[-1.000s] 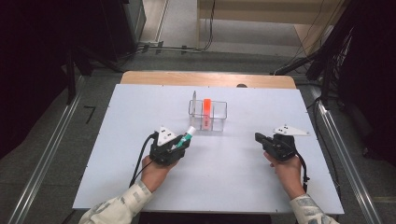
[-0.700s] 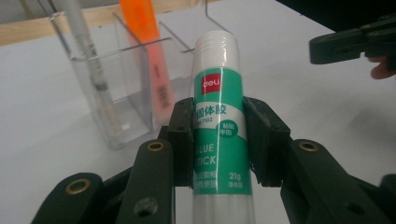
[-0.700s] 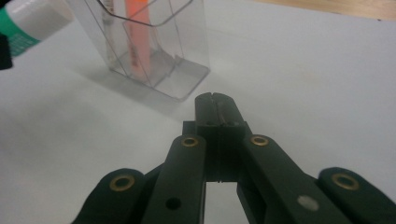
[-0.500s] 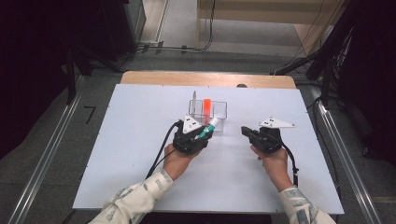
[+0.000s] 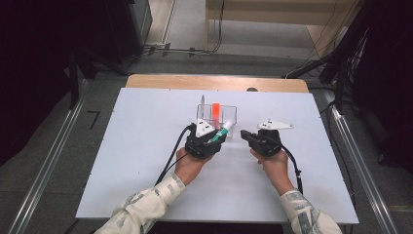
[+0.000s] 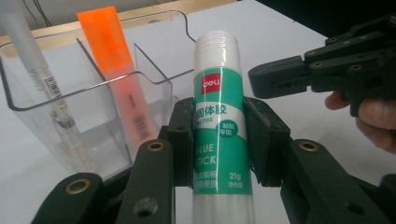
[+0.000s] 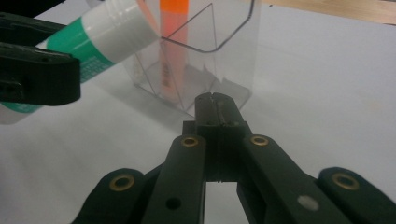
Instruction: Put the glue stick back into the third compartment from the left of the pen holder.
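My left gripper [image 5: 217, 138] [image 6: 218, 135] is shut on a green and white glue stick [image 5: 221, 132] [image 6: 220, 126], whose white cap points toward a clear plastic organiser [image 5: 217, 115] [image 6: 100, 121]. An orange highlighter [image 5: 215, 111] [image 6: 119, 79] and a thin clear pen [image 5: 202, 103] [image 6: 42, 88] stand in the organiser. The glue stick's cap sits just in front of the organiser's near wall. My right gripper [image 5: 245, 135] [image 7: 216, 106] is shut with nothing between its jaws, a short way right of the organiser; the glue stick [image 7: 95, 42] and organiser [image 7: 205, 51] lie ahead of it.
Everything rests on a white table top [image 5: 136, 146] with a wooden strip [image 5: 165, 82] along its far edge. Black cables trail from both grippers toward the near edge. Dark equipment and floor surround the table.
Both hands moved toward the organiser: the left gripper carried the glue stick right and forward to the organiser's front, and the right gripper slid left, closer to it.
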